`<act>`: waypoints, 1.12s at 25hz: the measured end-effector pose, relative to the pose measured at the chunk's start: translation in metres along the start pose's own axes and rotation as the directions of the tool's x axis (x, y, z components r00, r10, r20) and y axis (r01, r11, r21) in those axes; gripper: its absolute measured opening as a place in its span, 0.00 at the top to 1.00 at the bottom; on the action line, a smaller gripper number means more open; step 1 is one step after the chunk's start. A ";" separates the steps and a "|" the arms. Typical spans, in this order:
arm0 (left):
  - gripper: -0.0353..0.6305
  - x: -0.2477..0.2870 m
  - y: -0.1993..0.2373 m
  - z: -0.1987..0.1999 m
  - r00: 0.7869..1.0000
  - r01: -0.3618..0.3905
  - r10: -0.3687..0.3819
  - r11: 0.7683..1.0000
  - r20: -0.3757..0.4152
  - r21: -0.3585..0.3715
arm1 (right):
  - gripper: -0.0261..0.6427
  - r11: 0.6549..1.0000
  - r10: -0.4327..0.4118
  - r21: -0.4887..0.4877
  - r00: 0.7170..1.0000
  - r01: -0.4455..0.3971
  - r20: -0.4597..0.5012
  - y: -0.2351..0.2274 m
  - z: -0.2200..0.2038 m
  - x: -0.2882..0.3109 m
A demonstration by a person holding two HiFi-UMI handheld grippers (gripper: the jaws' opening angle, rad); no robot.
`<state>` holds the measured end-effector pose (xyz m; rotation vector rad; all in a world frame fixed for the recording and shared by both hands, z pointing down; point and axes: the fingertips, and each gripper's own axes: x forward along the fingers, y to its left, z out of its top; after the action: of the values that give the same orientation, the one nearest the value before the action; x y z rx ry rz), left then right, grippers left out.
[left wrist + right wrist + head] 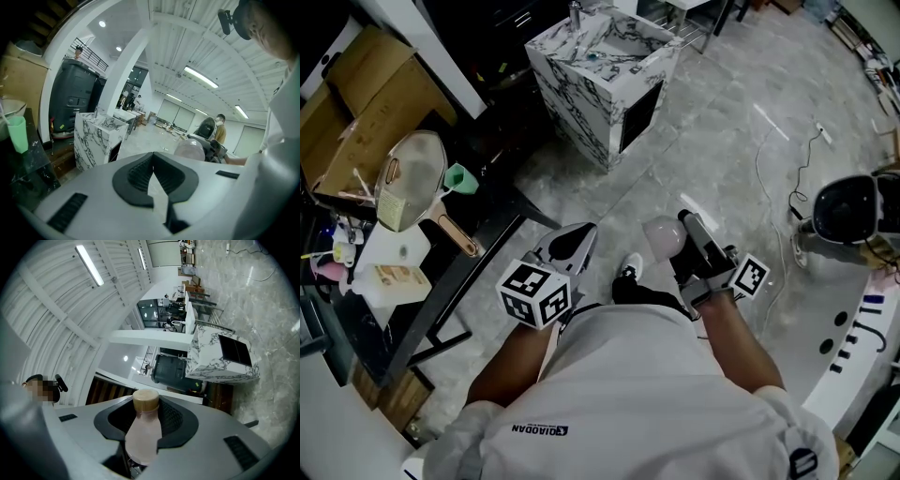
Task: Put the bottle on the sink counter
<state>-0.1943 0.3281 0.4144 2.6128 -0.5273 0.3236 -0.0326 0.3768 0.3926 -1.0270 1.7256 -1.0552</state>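
Note:
In the head view my right gripper (pixel 674 231) is shut on a pale pink bottle (pixel 661 234), held low over the grey floor in front of the person's body. The right gripper view shows the bottle (pixel 143 427) upright between the black pads, its tan cap (pixel 146 401) on top. My left gripper (pixel 581 233) hangs beside it, jaws shut with nothing between them (pixel 153 158). The marble sink counter (pixel 581 89) stands some way ahead on the floor, with a faucet (pixel 575 14) at its back, and also appears as the sink counter (pixel 96 138) and the sink counter (pixel 220 364).
A black table (pixel 483 230) on the left carries a cardboard box (pixel 352 112), a sieve pan (pixel 412 178) and a green cup (pixel 461 179). A black round device (pixel 853 211) and a loose cable (pixel 769 169) lie on the right. A person (pixel 219 127) stands far off.

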 end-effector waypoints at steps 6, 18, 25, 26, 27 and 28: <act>0.93 0.031 0.007 0.019 1.000 -0.012 0.013 1.000 -0.017 0.022 | 0.72 1.000 0.024 0.013 0.999 -0.025 0.025 -0.013 0.037 0.014; 0.93 0.101 0.011 0.054 1.000 -0.023 0.023 0.999 -0.014 0.025 | 0.72 0.999 0.018 0.027 0.999 -0.019 0.031 -0.044 0.104 0.028; 0.93 0.127 0.019 0.063 0.999 -0.043 0.044 0.998 -0.026 0.038 | 0.72 0.999 0.037 0.037 0.998 -0.039 0.048 -0.061 0.133 0.036; 0.93 0.131 0.018 0.065 0.999 -0.042 0.043 0.998 -0.025 0.040 | 0.72 0.999 0.038 0.036 0.998 -0.040 0.049 -0.062 0.137 0.036; 0.93 0.135 0.018 0.066 0.999 -0.038 0.039 0.998 -0.025 0.042 | 0.72 0.999 0.037 0.033 0.998 -0.038 0.049 -0.063 0.140 0.036; 0.92 0.139 0.017 0.068 0.999 -0.034 0.035 0.998 -0.025 0.045 | 0.72 0.999 0.035 0.029 0.998 -0.036 0.048 -0.064 0.144 0.036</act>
<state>-0.0670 0.2392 0.4047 2.6406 -0.5633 0.3843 0.1034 0.2902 0.4024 -0.9919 1.6788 -1.0231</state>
